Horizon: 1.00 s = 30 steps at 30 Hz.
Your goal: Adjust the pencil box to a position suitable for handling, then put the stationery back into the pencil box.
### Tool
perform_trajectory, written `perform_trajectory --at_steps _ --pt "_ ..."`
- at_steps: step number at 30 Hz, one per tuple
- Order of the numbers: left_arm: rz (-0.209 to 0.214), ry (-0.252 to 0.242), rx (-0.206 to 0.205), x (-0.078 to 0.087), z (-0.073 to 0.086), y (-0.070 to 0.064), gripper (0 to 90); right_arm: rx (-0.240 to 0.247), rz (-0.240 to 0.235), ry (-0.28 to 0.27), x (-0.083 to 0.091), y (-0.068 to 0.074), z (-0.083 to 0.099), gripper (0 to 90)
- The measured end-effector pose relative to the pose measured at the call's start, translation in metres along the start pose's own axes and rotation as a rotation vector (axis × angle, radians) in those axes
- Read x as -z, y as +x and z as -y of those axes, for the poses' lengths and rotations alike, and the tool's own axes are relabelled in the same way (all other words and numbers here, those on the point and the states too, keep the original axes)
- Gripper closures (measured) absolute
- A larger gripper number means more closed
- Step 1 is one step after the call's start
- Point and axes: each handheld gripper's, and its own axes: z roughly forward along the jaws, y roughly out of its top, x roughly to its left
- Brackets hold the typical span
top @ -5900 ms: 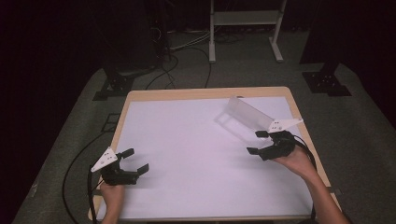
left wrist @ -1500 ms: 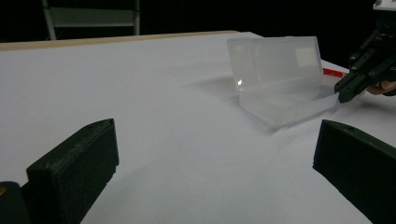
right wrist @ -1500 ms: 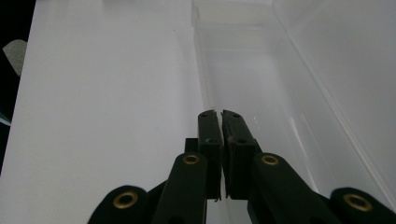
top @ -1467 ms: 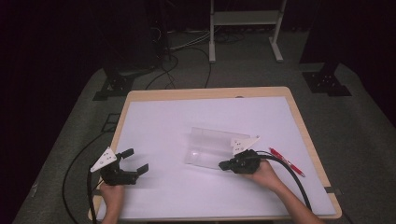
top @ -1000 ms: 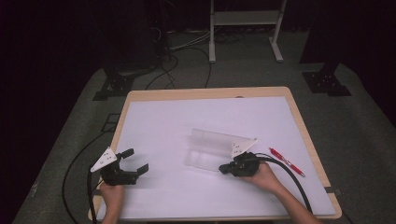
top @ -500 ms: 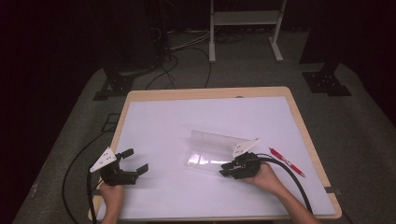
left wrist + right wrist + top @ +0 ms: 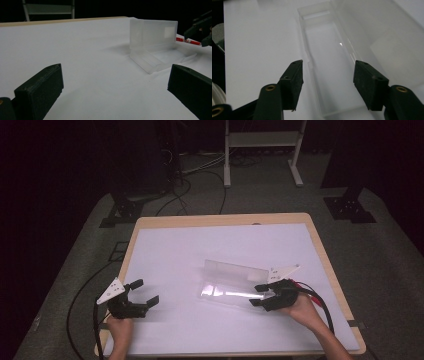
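Note:
A clear plastic box lies open in the middle of the white table, its lid standing upright along the far side. My right gripper is at the box's right end, open, its jaws either side of the shallow tray without closing on it. The lid rises on the right in the right gripper view. A red pen lies just behind my right hand. My left gripper rests open near the front left, well away from the box. The pen also shows in the left gripper view.
The white sheet covers a wooden table whose edge shows at the back. Cables trail from both grippers over the table's sides. A metal stand and black bases stand on the floor behind.
The box came from the back right to the middle with my right gripper. Over the last second the lid has come up and the tray lies flat. My left gripper has stayed put.

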Motion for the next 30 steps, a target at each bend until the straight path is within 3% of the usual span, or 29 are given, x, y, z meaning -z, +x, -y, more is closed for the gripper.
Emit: perform_trajectory --at_steps 6,11,20,30 --pt "0.000 -0.003 0.004 0.001 0.000 0.001 0.0 -0.025 0.081 -0.038 0.033 -0.006 0.008 38.4" --pt "0.000 0.001 0.002 0.000 0.000 0.001 0.0 -0.064 0.120 -0.053 0.050 -0.011 0.017 37.1" --pt "-0.003 0.005 0.003 0.000 0.000 0.001 0.0 -0.116 0.188 -0.067 0.067 -0.021 0.040 37.4" --pt "-0.009 0.016 -0.003 -0.001 0.000 0.000 0.0 -0.171 0.258 -0.026 0.075 -0.034 0.069 43.8"
